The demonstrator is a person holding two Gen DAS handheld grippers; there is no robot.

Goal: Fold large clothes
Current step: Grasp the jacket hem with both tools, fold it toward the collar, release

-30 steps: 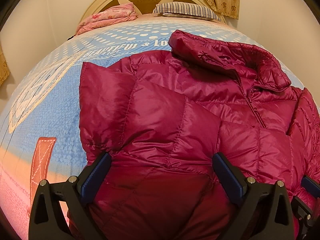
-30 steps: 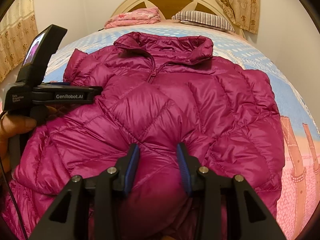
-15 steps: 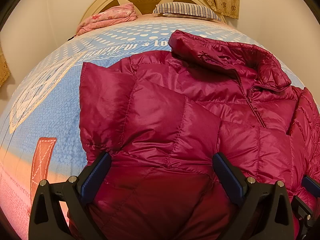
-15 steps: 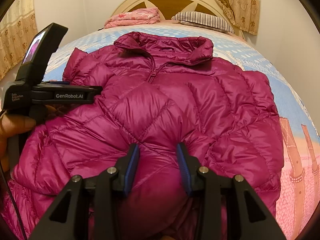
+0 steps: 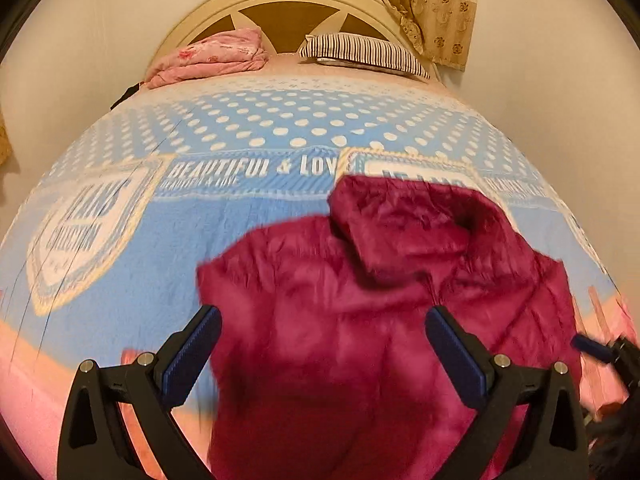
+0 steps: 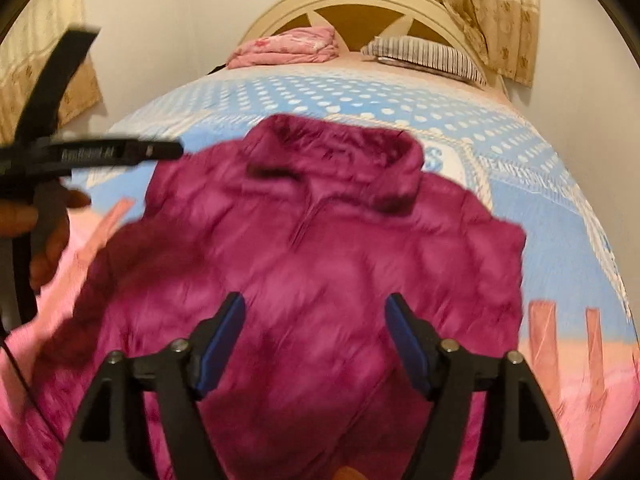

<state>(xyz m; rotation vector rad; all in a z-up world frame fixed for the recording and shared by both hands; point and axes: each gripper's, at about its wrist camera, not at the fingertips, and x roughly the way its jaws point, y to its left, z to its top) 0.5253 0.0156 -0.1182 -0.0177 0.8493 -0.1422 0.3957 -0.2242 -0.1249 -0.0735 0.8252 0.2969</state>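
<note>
Both grippers hang wide open over the near edge of the bed [image 5: 120, 240], gripping nothing. The left gripper [image 5: 323, 346] frames the jacket [image 6: 320, 264] hem; the right gripper [image 6: 315, 334] is centred over its front (both views blur). The jacket lies straight ahead of both, long axis running from the foot edge toward the headboard [image 6: 360, 4], collar [image 6: 340, 148] pointing away. Neither hand looks clearly nearer, I'd say. Beyond, a pink bundle [image 5: 208, 56] and striped pillow [image 5: 364, 50] sit at the head.
</note>
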